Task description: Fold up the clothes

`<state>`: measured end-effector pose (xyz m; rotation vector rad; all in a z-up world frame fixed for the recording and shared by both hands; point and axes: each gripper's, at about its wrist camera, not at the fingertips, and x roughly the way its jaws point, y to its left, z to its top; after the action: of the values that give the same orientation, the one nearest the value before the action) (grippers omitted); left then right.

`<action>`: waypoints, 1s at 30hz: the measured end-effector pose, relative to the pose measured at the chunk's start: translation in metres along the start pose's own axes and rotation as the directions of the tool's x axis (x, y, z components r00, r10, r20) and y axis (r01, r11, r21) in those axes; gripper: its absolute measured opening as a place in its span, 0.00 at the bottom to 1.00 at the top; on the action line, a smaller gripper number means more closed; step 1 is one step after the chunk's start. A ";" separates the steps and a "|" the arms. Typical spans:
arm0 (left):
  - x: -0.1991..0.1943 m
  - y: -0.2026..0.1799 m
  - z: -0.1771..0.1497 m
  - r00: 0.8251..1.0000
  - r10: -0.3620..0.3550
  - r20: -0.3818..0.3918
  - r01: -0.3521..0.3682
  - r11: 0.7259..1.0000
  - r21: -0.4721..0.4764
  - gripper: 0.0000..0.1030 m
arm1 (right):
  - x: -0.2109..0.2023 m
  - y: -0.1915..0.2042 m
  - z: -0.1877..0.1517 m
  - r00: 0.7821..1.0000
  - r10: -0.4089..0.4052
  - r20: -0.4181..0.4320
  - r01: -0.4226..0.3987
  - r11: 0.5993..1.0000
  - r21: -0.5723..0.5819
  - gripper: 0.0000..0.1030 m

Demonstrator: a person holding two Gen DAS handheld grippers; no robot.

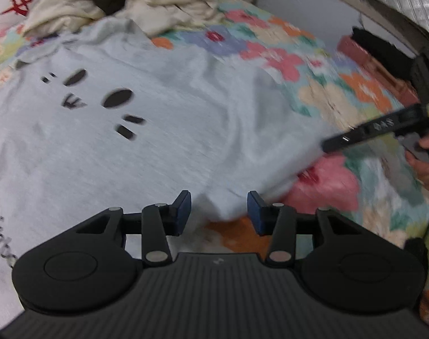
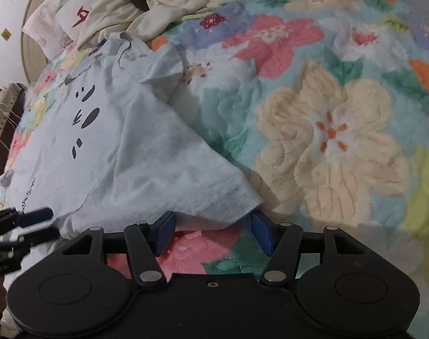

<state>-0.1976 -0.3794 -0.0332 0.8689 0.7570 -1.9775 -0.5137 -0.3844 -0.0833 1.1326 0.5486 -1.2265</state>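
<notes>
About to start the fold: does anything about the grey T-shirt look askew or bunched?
Yes. The grey T-shirt lies face up on the floral blanket, but its collar is crumpled and its near sleeve is creased, not flat.

Left gripper (image 1: 219, 207) hangs over the near edge of a grey T-shirt (image 1: 146, 141) spread on a floral bed cover (image 1: 313, 84).

Its jaws stand apart with blue pads (image 1: 183, 206) either side of a bulge of shirt cloth; the picture is blurred there, and whether the pads press on the cloth cannot be told. The shirt lies front up, showing a black cat-face print (image 1: 101, 96) and some lettering at the far left. At the right edge a hand (image 1: 427, 166) holds the right gripper (image 1: 327, 145), its tip at the shirt's edge. Behind the shirt lies a heap of cream clothes (image 1: 169, 2), beside a white cloth with a red mark (image 1: 17, 2).
</notes>
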 end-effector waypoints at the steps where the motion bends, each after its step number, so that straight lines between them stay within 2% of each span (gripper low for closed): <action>1: 0.003 -0.003 0.000 1.000 -0.003 -0.008 0.003 1.000 0.001 0.42 | 0.004 0.001 0.001 1.000 0.007 0.022 -0.006 1.000 -0.007 0.63; 2: 0.005 -0.005 -0.001 1.000 -0.008 -0.015 0.008 1.000 0.002 0.42 | 0.006 0.003 0.001 0.998 0.023 0.052 -0.022 0.999 -0.027 0.57; 3: 0.007 -0.007 -0.002 1.000 -0.022 -0.019 0.022 1.000 0.002 0.42 | 0.007 0.009 0.001 0.995 0.060 0.081 -0.054 0.996 -0.073 0.21; 4: 0.009 -0.008 -0.002 0.999 -0.036 -0.022 0.036 0.999 0.003 0.42 | 0.009 0.018 0.003 0.991 0.100 0.083 -0.090 0.988 -0.125 0.05; 5: 0.010 -0.009 -0.003 0.999 -0.048 -0.023 0.048 0.999 0.005 0.42 | 0.011 0.028 0.007 0.990 0.114 0.077 -0.099 0.980 -0.175 0.06; 7: 0.013 -0.009 -0.001 0.998 -0.057 -0.003 0.057 0.998 0.003 0.42 | 0.008 0.050 0.017 0.985 0.116 0.131 -0.077 0.959 -0.274 0.06; 8: 0.013 -0.007 0.002 0.998 -0.062 0.022 0.062 0.998 -0.001 0.42 | 0.006 0.057 0.025 0.977 0.144 0.157 -0.092 0.951 -0.296 0.06; 10: 0.012 -0.003 0.008 0.993 -0.101 0.065 0.102 0.995 -0.014 0.42 | 0.007 0.071 0.045 0.967 0.180 0.181 -0.121 0.947 -0.298 0.06; 12: 0.011 0.000 0.013 0.980 -0.161 0.120 0.163 0.987 -0.009 0.42 | 0.012 0.087 0.067 0.967 0.178 0.181 -0.114 0.942 -0.314 0.06; 14: 0.015 0.002 0.017 0.968 -0.196 0.155 0.199 0.980 -0.004 0.47 | 0.017 0.101 0.083 0.972 0.159 0.173 -0.097 0.942 -0.321 0.06; 18: 0.034 -0.001 0.024 0.982 -0.154 0.110 0.155 0.988 -0.002 0.56 | 0.023 0.109 0.102 0.980 0.152 0.132 -0.117 0.962 -0.245 0.06; 19: 0.037 -0.002 0.025 0.985 -0.139 0.098 0.140 0.990 -0.001 0.61 | 0.025 0.108 0.104 0.982 0.149 0.116 -0.121 0.968 -0.220 0.06; 20: 0.042 -0.003 0.025 0.990 -0.108 0.092 0.109 0.994 -0.002 0.63 | 0.026 0.105 0.105 0.983 0.147 0.105 -0.124 0.971 -0.203 0.06; 22: 0.052 0.002 0.027 0.997 0.010 0.080 -0.007 0.999 -0.038 0.62 | 0.029 0.100 0.106 0.987 0.132 0.095 -0.112 0.975 -0.193 0.06; 23: 0.056 0.014 0.028 0.997 0.036 0.065 -0.029 0.994 -0.104 0.59 | 0.031 0.097 0.107 0.989 0.109 0.096 -0.088 0.977 -0.194 0.06; 25: 0.063 0.040 0.029 0.997 0.074 0.037 -0.063 0.969 -0.239 0.37 | 0.037 0.090 0.108 0.993 0.077 0.090 -0.058 0.979 -0.196 0.06; 26: 0.060 0.056 0.027 0.998 0.037 0.056 -0.017 0.943 -0.332 0.34 | 0.040 0.085 0.108 0.994 0.075 0.085 -0.058 0.980 -0.190 0.06; 27: 0.056 0.066 0.026 0.997 0.025 0.074 0.005 0.923 -0.385 0.32 | 0.045 0.081 0.108 0.994 0.078 0.079 -0.063 0.981 -0.182 0.07; 28: 0.051 0.071 0.026 0.996 0.040 0.084 -0.004 0.918 -0.397 0.32 | 0.048 0.078 0.107 0.994 0.082 0.073 -0.068 0.981 -0.183 0.07; 29: 0.048 0.070 0.027 0.994 0.064 0.085 -0.027 0.926 -0.375 0.32 | 0.050 0.077 0.105 0.994 0.083 0.068 -0.068 0.979 -0.193 0.09; 30: 0.047 0.068 0.028 0.993 0.077 0.084 -0.043 0.933 -0.357 0.32 | 0.050 0.077 0.102 0.995 0.073 0.070 -0.058 0.977 -0.205 0.16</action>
<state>-0.1667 -0.4537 -0.0671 0.5692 0.9813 -1.7414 -0.4500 -0.5028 -0.0567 0.9205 0.5602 -1.1252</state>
